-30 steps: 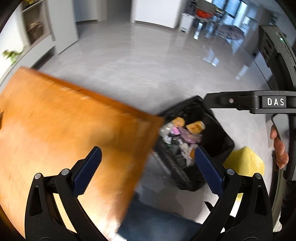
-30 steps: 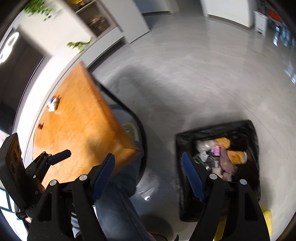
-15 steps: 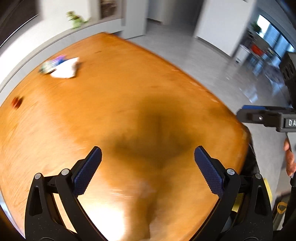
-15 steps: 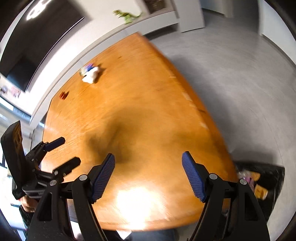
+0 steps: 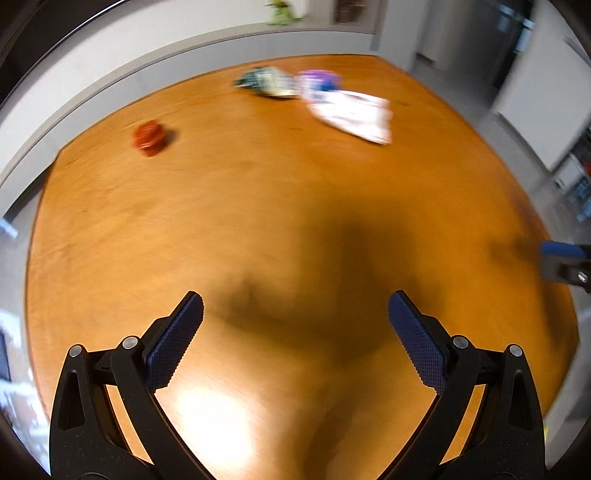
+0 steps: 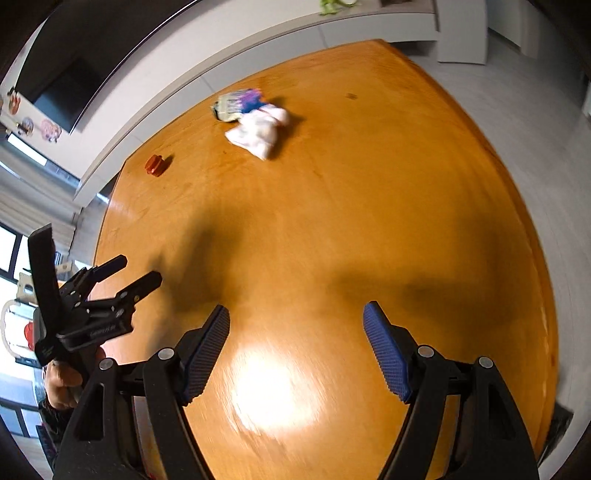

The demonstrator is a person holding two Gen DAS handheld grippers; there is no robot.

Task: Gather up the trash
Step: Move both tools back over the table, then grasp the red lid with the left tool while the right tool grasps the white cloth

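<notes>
Trash lies at the far side of the orange wooden table (image 5: 258, 221) (image 6: 369, 221): a white crumpled wrapper (image 5: 351, 114) (image 6: 258, 134), a greenish and purple packet (image 5: 273, 81) (image 6: 236, 103) touching it, and a small red cap (image 5: 149, 137) (image 6: 155, 165) off to the left. My left gripper (image 5: 295, 321) (image 6: 142, 269) hangs open over the near part of the table, nothing between its blue pads. My right gripper (image 6: 295, 328) is open too and holds nothing; one of its fingertips (image 5: 563, 250) shows at the right edge of the left wrist view.
A low white shelf (image 6: 221, 55) runs behind the table, with a green toy figure (image 6: 336, 5) on it. Grey floor (image 6: 535, 110) lies to the table's right. A dark screen (image 6: 66, 88) hangs on the wall at the far left.
Both grippers swung from the black trash bag on the floor to above the table; the trash on the far side now looks closer. Both stayed open.
</notes>
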